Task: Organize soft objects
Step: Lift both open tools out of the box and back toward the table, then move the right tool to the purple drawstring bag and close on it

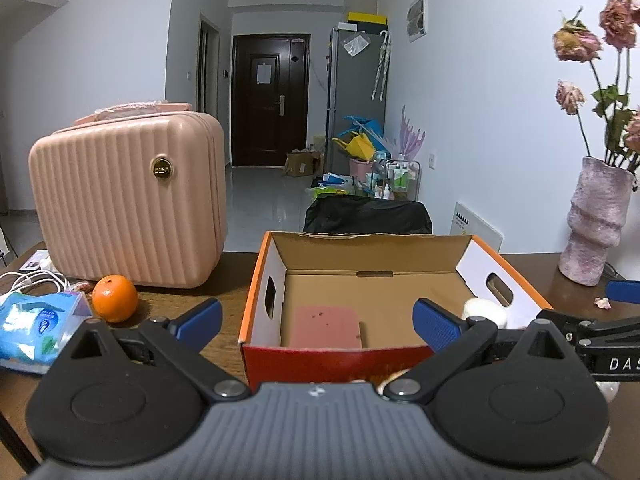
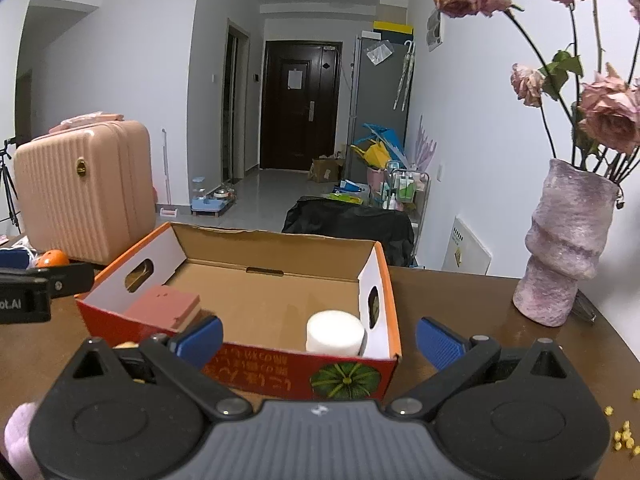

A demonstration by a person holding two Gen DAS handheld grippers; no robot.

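An open orange cardboard box point(image 1: 256, 280) point(image 2: 394, 320) stands on the brown table. A pink foam block point(image 1: 325, 327) point(image 2: 164, 306) lies in its left part. A white foam cylinder point(image 2: 335, 332) point(image 1: 484, 312) stands in its right front corner. My left gripper point(image 1: 318, 322) is open and empty, just before the box's near wall. My right gripper point(image 2: 319, 340) is open and empty, at the box's near right corner, close to the cylinder. Each gripper shows at the edge of the other's view.
A pink ribbed case point(image 1: 128, 196) point(image 2: 84, 188) stands at the back left, with an orange point(image 1: 115, 298), a tissue pack point(image 1: 38, 320) and white cables before it. A pink vase with dried roses point(image 2: 568, 248) point(image 1: 596, 220) stands right. Yellow crumbs point(image 2: 624, 436) lie near the right edge.
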